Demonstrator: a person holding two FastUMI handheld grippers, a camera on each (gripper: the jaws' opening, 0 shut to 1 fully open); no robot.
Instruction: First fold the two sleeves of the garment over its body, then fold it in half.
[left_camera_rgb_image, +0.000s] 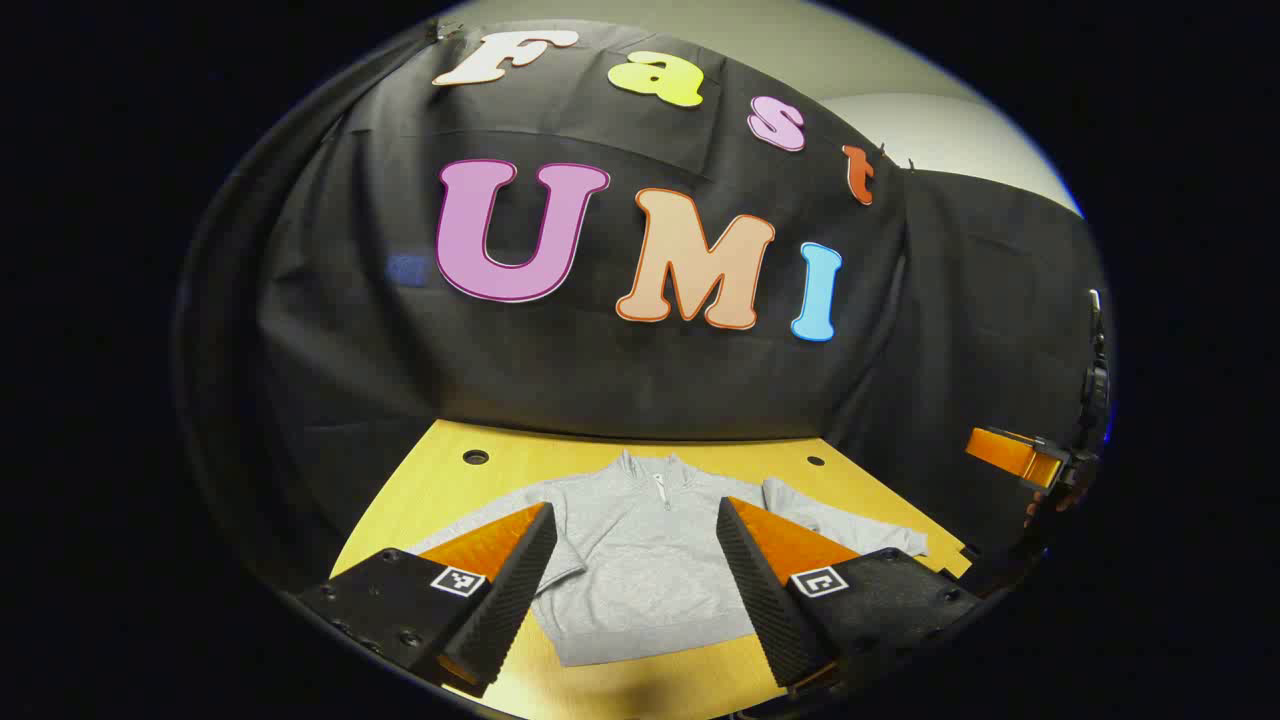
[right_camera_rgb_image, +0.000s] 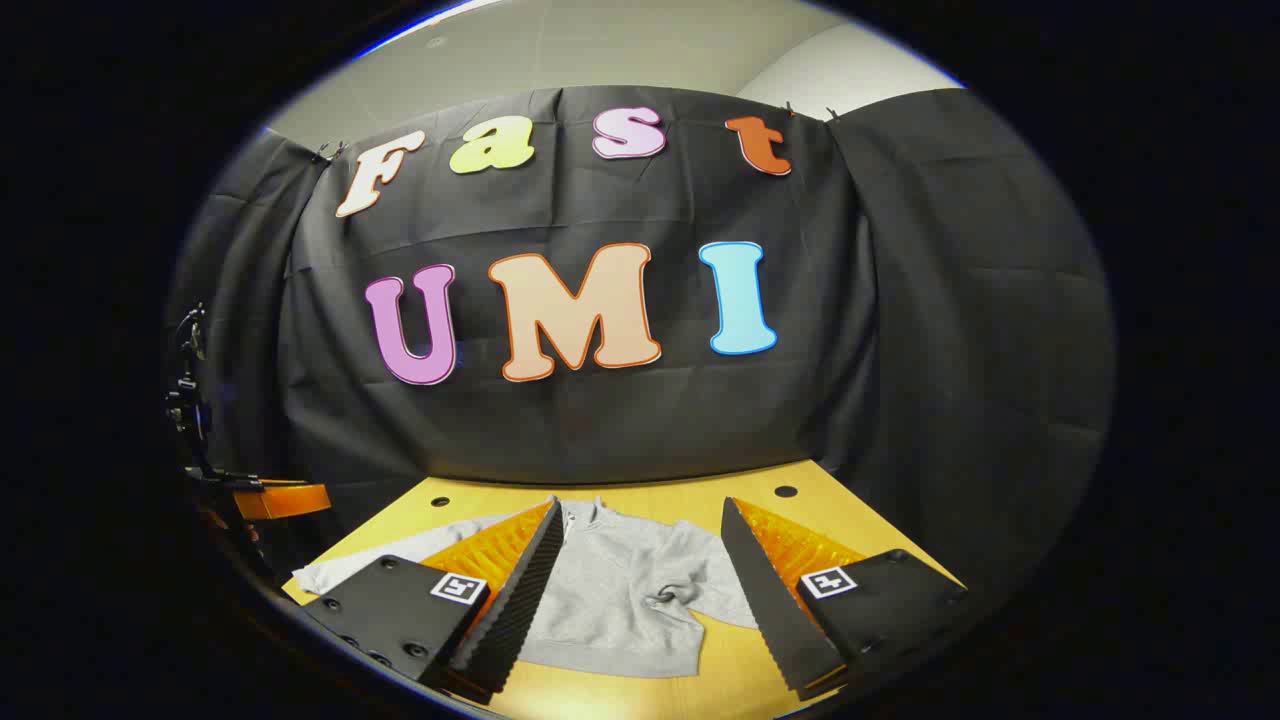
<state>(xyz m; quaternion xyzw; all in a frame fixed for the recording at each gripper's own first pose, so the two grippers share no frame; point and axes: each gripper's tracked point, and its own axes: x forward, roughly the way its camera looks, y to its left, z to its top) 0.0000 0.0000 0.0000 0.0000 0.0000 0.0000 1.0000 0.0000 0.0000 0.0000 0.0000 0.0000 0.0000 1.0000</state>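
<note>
Lying flat: the grey sweatshirt (left_camera_rgb_image: 640, 560) was spread on the yellow desk (left_camera_rgb_image: 440, 470) in the lower middle of the left gripper view, collar toward the black cloth wall and hem toward the camera.
Sleeves: one sleeve (left_camera_rgb_image: 850, 528) stretched toward the lower right of that view; in the right gripper view a sleeve (right_camera_rgb_image: 390, 555) ran to the lower left, and the other side looked bunched near the body, so no neat sleeve fold seemed done.
Left tool (left_camera_rgb_image: 635, 570): fingers stood wide apart, above the cloth, holding nothing.
Right tool (right_camera_rgb_image: 640, 590): fingers were likewise spread, clamped on nothing.
Step in hand: probably reaching for a sleeve.
Doing it well: pinch the cuff, lift only slightly, carry it straight across the chest, and smooth any bunching before releasing.
</note>
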